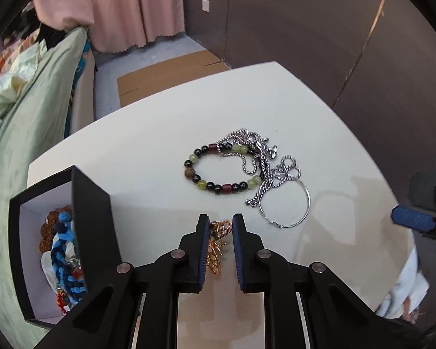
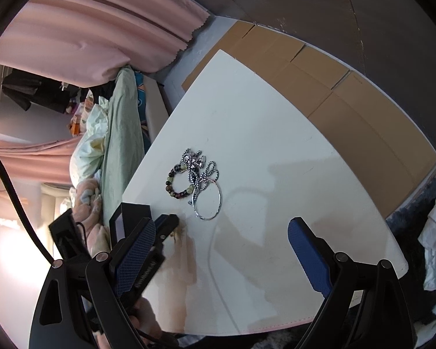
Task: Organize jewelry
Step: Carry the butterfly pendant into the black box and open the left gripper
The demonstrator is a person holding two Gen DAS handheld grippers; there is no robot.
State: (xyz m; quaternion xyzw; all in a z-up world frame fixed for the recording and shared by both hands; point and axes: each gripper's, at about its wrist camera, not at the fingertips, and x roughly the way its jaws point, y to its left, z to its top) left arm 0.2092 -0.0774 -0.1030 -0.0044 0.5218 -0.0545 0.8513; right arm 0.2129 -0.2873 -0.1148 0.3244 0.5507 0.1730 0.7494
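- My left gripper (image 1: 220,226) points down at the white table (image 1: 148,151), with a gold filigree brooch (image 1: 216,247) between its blue-padded fingers (image 1: 201,250)
- The brooch lies against the left pad; the right pad stands a little off it, with a sliver of table showing between, so I read these jaws as not clamped on it
- Just left of that gripper sits a black jewelry box (image 1: 91,212), open, with white inner walls; inside I see a blue braided cord (image 1: 62,250), brown beads and small red bits
- Beyond the fingers a beaded bracelet (image 1: 221,168) of black, green and maroon beads lies flat on the table
- A heap of silver chain (image 1: 255,151) overlaps the bracelet's far right side and trails down over a thin silver hoop (image 1: 290,203)
- My right gripper (image 2: 221,250) hangs over the near part of the table with its jaws wide apart and nothing between them
- From its camera the bracelet (image 2: 178,184), chain (image 2: 199,168) and hoop (image 2: 209,200) sit near the middle of the table, well ahead of its fingers
- A green quilt (image 1: 35,110) lies to the left of the table
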